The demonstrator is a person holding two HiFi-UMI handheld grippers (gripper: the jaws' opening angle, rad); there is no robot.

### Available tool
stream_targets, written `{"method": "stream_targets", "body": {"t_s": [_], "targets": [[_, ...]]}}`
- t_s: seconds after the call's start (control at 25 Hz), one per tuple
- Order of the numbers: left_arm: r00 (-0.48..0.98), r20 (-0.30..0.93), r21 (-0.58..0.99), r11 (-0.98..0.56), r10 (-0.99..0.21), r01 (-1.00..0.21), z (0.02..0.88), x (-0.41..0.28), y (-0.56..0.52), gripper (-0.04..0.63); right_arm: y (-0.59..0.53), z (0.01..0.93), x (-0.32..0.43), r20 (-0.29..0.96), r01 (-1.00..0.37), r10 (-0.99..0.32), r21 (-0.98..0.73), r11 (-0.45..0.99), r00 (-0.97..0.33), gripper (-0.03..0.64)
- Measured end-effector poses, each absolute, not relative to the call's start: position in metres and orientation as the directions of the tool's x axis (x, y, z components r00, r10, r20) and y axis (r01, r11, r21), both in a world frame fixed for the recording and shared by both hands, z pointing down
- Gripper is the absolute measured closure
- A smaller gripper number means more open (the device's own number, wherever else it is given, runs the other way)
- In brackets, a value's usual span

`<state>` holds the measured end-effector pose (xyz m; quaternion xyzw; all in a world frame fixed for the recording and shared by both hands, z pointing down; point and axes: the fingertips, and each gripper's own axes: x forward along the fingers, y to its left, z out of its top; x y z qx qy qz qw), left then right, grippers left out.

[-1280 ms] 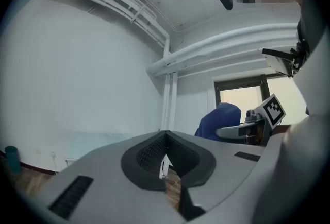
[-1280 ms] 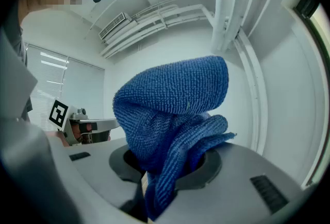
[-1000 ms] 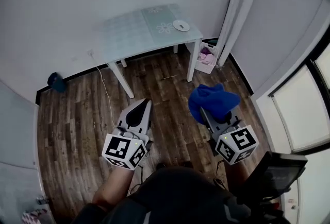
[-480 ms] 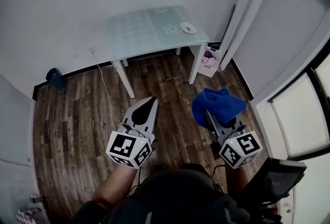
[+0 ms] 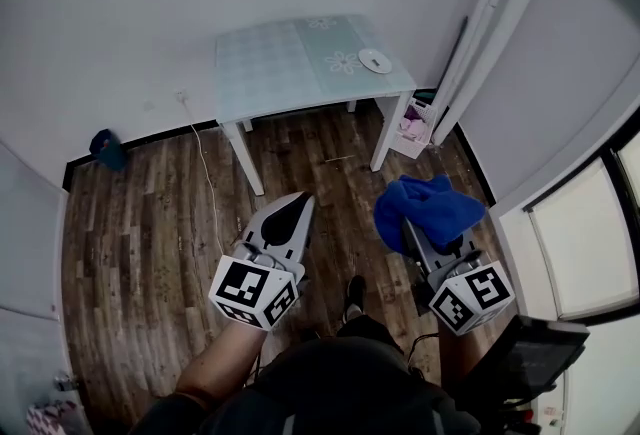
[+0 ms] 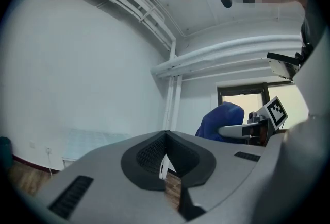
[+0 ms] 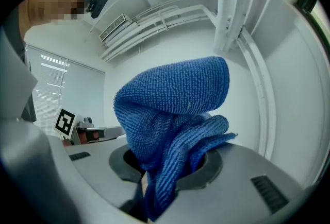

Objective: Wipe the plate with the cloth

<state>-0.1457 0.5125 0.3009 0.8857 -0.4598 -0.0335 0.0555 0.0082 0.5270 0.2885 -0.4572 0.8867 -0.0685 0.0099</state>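
My right gripper [image 5: 412, 231] is clamped on the blue cloth [image 5: 430, 208], which bunches up over its jaws. My left gripper [image 5: 296, 211] is pinched together, empty. The plate [image 5: 375, 61] sits at one o'clock on the table [image 5: 280, 73], well apart from both.

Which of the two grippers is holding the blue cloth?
The right gripper: the blue cloth is clamped between its fingers. The left gripper has its fingers closed on nothing.
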Motion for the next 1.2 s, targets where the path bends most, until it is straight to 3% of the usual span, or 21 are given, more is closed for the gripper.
{"method": "stream_targets", "body": {"t_s": [1.2], "targets": [[0.506,0.082,0.088,-0.499,-0.859,-0.862,0.303,-0.038,0.307,0.586,0.308,0.3,0.112,0.048,-0.752,-0.76,-0.198,0.629,-0.649,0.492]]}}
